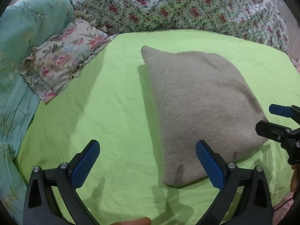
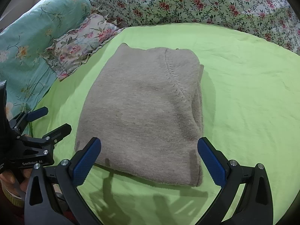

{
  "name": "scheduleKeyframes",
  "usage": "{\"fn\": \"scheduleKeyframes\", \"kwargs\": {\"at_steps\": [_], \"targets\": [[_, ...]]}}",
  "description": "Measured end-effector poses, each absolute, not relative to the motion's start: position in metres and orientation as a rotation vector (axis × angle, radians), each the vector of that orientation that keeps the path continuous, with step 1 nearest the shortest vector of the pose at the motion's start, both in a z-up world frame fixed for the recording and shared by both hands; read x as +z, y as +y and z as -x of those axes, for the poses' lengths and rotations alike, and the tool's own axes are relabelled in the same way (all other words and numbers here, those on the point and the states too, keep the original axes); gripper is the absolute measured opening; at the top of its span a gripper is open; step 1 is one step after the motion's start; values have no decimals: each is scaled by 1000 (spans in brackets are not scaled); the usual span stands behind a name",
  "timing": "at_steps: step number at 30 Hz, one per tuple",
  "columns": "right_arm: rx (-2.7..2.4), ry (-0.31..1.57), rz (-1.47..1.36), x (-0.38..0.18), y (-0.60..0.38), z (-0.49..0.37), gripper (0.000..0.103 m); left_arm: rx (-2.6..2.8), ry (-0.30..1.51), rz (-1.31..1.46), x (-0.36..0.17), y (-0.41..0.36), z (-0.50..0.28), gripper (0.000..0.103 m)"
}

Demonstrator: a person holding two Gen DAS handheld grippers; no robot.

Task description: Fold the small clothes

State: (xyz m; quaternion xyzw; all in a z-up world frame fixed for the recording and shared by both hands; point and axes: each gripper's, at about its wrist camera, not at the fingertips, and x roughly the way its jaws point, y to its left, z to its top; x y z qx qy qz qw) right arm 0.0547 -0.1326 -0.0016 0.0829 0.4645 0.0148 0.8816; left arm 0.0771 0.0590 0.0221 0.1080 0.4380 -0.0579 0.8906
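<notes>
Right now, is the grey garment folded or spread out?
Folded: the grey garment lies as a compact rectangle, with layered edges along its right side.

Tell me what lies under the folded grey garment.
The grey garment rests on the green sheet, which shows all around it. Layered fabric edges show at its right side. Whatever lies between the layers, and the sheet directly beneath, is covered. Both grippers hover open, touching nothing.

Green sheet (image 2: pixel 243 93), floral quilt (image 2: pixel 206 1), frilled pillow (image 1: pixel 61 56)
</notes>
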Motion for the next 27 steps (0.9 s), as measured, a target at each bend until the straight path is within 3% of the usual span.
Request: {"fn": "scheduleKeyframes", "kwargs": {"at_steps": [27], "targets": [[34, 971, -167, 1, -125, -63, 103, -123, 912, -217, 22, 58, -82, 102]]}}
